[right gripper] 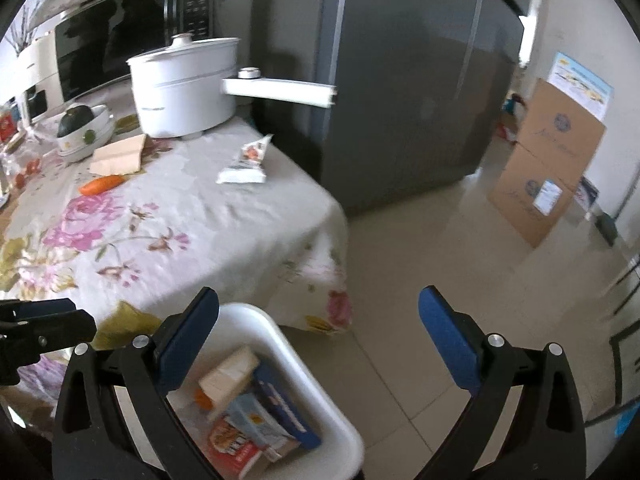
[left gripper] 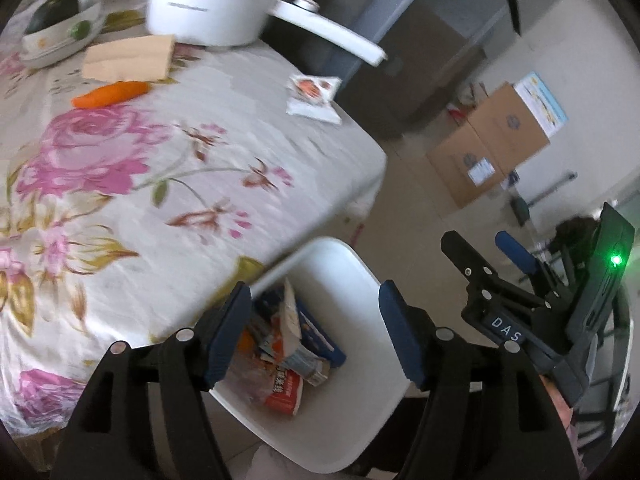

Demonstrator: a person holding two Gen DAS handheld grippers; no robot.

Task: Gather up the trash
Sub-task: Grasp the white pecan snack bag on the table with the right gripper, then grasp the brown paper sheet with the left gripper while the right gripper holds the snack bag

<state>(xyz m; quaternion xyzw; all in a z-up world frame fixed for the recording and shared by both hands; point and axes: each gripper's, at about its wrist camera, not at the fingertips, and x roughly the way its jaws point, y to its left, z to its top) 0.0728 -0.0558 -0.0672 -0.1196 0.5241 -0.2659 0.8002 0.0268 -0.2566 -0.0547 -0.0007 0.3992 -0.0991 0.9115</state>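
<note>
1. Looking across the bench from its left side, I see a bowl holding a dark round vegetable, then a folded brown paper piece with a carrot just beside it, and a white lidded pot behind them.
2. Further right, near the bench's far corner, lies the one wrapper not yet collected, white with a red print, its long axis running roughly from the pot toward the bench edge.
3. Both my pairs of fingers point well short of it; the wrapper sits up and ahead of them, and I judge my right hand slightly nearer.
4. My left fingers are spread apart with nothing between the pads, hanging right over the white bin.
5. The bin stands on the floor just beside the bench and already holds several boxes and wrappers: a blue carton, a red-and-white packet, crumpled paper.
6. My right fingers are released too, empty, over the bin's right rim and the tiled floor.
</note>
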